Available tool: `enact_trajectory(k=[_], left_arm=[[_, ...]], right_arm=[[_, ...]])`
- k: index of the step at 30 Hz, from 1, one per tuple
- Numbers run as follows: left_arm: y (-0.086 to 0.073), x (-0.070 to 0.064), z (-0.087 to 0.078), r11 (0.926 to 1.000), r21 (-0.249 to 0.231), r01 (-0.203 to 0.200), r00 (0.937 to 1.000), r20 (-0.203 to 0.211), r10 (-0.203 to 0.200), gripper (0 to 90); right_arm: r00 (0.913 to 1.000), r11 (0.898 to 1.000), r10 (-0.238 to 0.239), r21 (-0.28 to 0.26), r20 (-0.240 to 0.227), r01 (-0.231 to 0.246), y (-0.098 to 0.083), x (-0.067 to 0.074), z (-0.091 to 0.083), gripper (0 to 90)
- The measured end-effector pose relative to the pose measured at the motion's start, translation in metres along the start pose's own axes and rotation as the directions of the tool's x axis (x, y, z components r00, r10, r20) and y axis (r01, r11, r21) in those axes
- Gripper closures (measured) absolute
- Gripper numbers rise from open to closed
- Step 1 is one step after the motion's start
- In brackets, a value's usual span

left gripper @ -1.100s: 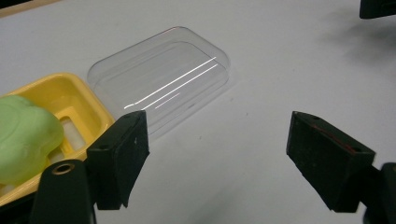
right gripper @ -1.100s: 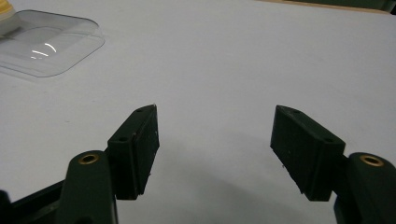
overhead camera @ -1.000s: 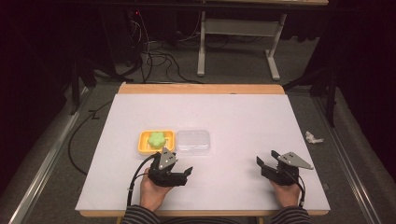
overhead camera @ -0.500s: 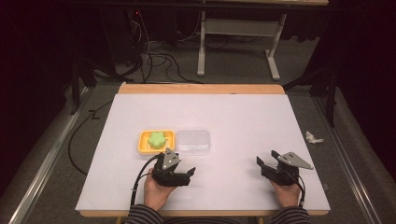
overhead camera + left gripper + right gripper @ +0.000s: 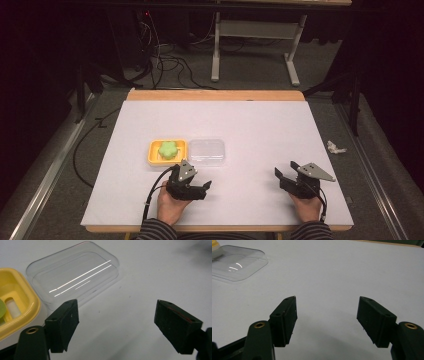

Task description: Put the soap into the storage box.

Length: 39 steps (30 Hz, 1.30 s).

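Yellow soap-dish-looking tray [image 5: 153,159] with a green flower-shaped thing [image 5: 168,149] in it sits mid-table, and the clear plastic lid [image 5: 206,150] lies flat on the white table [image 5: 260,130] touching its right side, so it's not on yet. My guess is the lid goes onto the tray, and none of that has started. Left gripper [image 5: 197,186] is just below the lid, jaws spread wide with nothing between them. Right gripper [image 5: 282,177] is parked well off to the right, also wide open and empty.
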State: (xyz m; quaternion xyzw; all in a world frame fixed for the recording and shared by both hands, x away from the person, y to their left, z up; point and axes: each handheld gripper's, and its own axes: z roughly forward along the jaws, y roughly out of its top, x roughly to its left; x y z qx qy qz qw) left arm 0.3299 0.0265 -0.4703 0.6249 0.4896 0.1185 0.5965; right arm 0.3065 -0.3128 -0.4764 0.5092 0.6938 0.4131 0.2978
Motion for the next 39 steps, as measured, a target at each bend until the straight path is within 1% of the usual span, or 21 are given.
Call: enact_trajectory(k=[3,6,9,15,21,23,26,29,30,31,34,39], left_arm=[[-0.003,0.001,0.002,0.9999,0.001,-0.017,0.9998,-0.010,0.017,20.2],[-0.004,0.002,0.003,1.0000,-0.002,-0.006,0.9999,-0.015,0.006,20.2],[-0.005,0.003,0.004,0.9999,-0.004,-0.014,0.9997,-0.022,0.014,20.2],[-0.006,0.004,0.006,0.9998,-0.011,-0.015,0.9995,-0.030,0.014,20.2],[-0.009,0.007,0.007,0.9997,-0.023,-0.008,0.9991,-0.043,0.007,19.9],[-0.010,0.008,0.007,0.9998,-0.017,-0.010,0.9989,-0.046,0.010,19.9],[-0.013,0.010,0.009,0.9997,-0.025,0.000,0.9988,-0.050,-0.001,19.9],[-0.016,0.010,0.010,0.9999,-0.011,-0.010,0.9984,-0.055,0.010,19.7],[-0.018,0.010,0.010,0.9999,-0.011,-0.006,0.9984,-0.056,0.006,19.7],[-0.018,0.010,0.010,0.9999,-0.009,-0.013,0.9982,-0.059,0.012,19.6],[-0.018,0.010,0.010,0.9999,-0.015,-0.008,0.9983,-0.057,0.007,19.7],[-0.018,0.010,0.010,0.9997,-0.020,-0.016,0.9980,-0.062,0.014,19.8]], right_arm=[[1.0000,1.000,0.000,-0.001,0.000,0.000,0.000,0.000,0.000,33.0],[1.0000,1.000,0.001,0.001,0.001,-0.001,0.000,0.000,0.000,33.0],[1.0000,1.000,0.001,-0.001,0.002,-0.001,0.000,0.000,0.000,33.1],[1.0000,1.000,-0.001,0.001,0.001,0.001,0.000,0.000,0.000,33.0],[1.0000,1.000,-0.005,0.004,0.003,0.005,0.000,0.000,0.001,33.0],[1.0000,1.000,-0.002,0.004,0.004,0.002,0.000,0.000,0.001,33.0],[1.0000,1.000,0.002,0.003,0.003,-0.002,0.000,0.000,0.000,32.7],[0.9999,1.000,0.014,-0.003,0.002,-0.014,0.000,-0.001,0.000,32.3],[0.9999,1.000,0.017,-0.003,0.002,-0.017,0.000,-0.001,0.000,32.3],[0.9999,1.000,0.015,-0.005,0.002,-0.015,0.000,-0.001,0.000,32.3],[0.9999,1.000,0.015,-0.006,0.001,-0.015,0.000,-0.001,0.000,32.3],[0.9999,1.000,0.012,-0.006,0.001,-0.012,0.000,-0.001,0.000,32.3]])
